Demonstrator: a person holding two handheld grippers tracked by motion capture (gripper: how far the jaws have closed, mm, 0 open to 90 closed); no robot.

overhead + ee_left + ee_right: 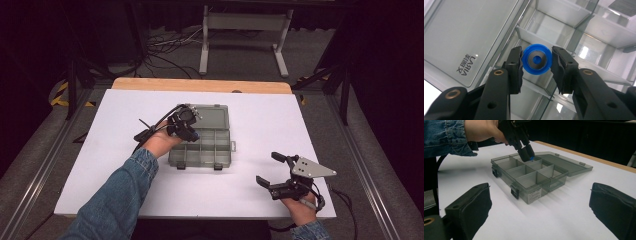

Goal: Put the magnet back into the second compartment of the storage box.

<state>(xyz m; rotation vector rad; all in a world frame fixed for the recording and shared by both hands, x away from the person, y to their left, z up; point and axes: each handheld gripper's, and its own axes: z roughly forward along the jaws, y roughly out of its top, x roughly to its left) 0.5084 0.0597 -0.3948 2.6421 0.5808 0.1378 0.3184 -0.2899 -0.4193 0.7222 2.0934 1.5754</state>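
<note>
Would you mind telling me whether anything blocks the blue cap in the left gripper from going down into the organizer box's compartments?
Nothing visible does. The left gripper holds the blue cap just above the organizer box; its lid lies folded back flat, and the compartments below look unoccupied. The thin divider walls are the nearest obstruction.

organizer box (534,178): glossy smoky clear plastic | cap (537,59): smooth blue plastic | table (280,125): matt white | sleeve (115,200): denim cloth
</note>
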